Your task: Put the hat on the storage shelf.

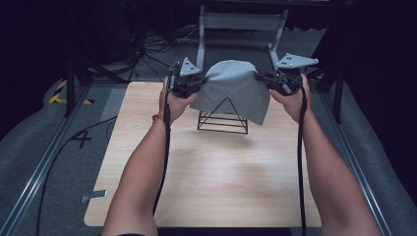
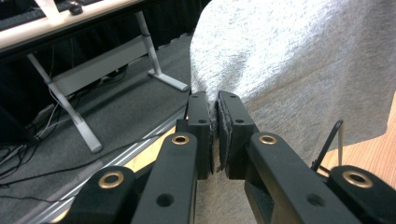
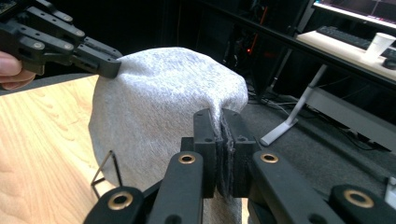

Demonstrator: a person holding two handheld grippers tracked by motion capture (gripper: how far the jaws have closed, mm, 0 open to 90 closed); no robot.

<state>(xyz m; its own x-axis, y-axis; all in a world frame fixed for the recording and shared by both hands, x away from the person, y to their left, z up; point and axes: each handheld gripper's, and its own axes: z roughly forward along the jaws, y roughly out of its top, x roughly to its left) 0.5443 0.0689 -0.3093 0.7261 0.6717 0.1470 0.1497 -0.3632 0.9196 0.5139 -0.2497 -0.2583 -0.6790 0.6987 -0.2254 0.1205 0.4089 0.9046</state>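
Grey cloth (image 1: 235, 88) above wire rack (image 1: 223, 120), clamped between left gripper (image 1: 196, 84) and right gripper (image 1: 263, 78).

A pale wooden rectangular tabletop with rounded corners (image 1: 211, 182) carries a black wire rack of triangular section (image 1: 222, 121), standing toward its far edge, near the middle. The near part of the wood is bare.

R gripper (image 3: 223, 154) clamps grey cloth (image 3: 163, 107) edge.

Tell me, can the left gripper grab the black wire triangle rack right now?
Probably not: the left gripper is shut on the grey cloth, which drapes over the black wire triangle rack.
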